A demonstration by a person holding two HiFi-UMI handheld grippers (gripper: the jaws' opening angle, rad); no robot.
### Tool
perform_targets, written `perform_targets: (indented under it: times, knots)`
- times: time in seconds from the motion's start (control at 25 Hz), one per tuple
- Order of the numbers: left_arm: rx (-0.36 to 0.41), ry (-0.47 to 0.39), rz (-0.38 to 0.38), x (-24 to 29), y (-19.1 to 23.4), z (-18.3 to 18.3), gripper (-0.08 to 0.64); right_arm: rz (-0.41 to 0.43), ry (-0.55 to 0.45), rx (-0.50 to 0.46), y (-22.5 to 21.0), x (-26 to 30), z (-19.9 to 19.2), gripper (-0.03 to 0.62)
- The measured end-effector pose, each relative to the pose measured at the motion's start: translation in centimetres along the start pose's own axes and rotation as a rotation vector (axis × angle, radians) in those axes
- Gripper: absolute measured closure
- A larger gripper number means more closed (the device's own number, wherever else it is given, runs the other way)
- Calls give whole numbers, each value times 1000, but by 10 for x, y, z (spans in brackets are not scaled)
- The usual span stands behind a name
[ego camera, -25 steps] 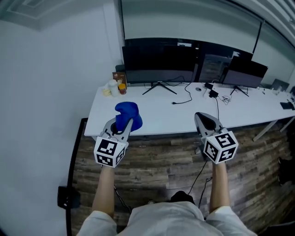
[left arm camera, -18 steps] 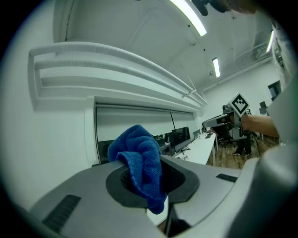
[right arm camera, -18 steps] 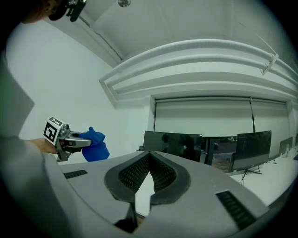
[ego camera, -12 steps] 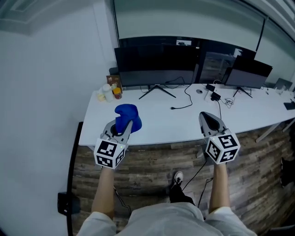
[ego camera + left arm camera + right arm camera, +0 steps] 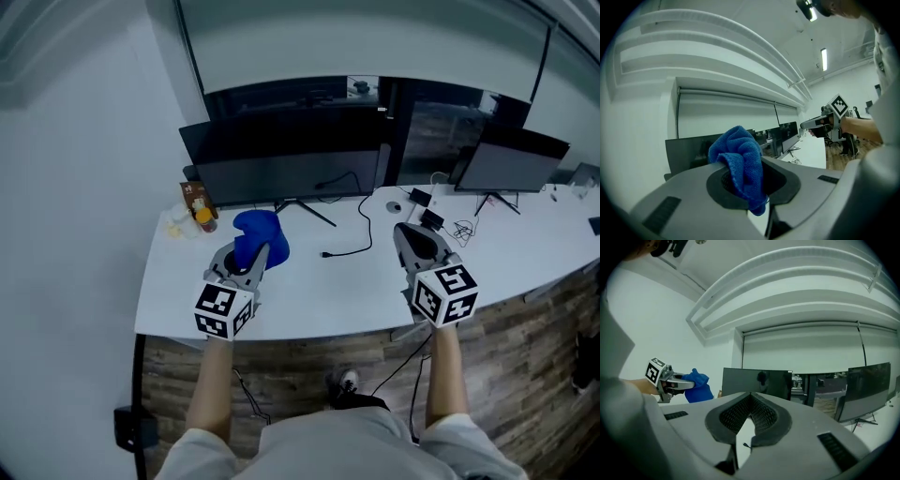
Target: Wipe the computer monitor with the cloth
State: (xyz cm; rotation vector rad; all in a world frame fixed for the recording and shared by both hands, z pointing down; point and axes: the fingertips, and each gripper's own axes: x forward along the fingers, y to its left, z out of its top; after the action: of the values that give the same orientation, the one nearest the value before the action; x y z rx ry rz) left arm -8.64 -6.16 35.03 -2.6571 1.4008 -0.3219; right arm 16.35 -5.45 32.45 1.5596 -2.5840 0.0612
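Tightly, blue cloth (image 5: 259, 232) pinched between left claw (image 5: 251, 255) tips, monitor (image 5: 291, 155) beyond

Head cam: on my head, facing forward and steeply down over the desk (image 5: 309, 300), with the monitor (image 5: 291, 155) at the top. Gripper cams: each sits low behind its own jaws, angled up at that monitor. The left one catches my right gripper (image 5: 812, 123) far right; the right one catches my left gripper (image 5: 689, 384) far left.

Blue cloth (image 5: 260, 232), black monitor (image 5: 291, 155), white desk (image 5: 309, 291), brown wood-grain floor (image 5: 525, 375), grey left gripper (image 5: 253, 255) and right gripper (image 5: 406, 232) bearing black-and-white square markers.
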Motion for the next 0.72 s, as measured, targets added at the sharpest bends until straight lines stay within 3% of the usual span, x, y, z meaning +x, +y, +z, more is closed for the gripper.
perform_targets:
  times: [0.32,0.72]
  knots:
    - [55,-6,-46,143,-11,37,494,-19,-16,11,-109,39,4,578]
    - [247,-115,-142,311,-41,148,494,-166,11,21,-213,43,7,578]
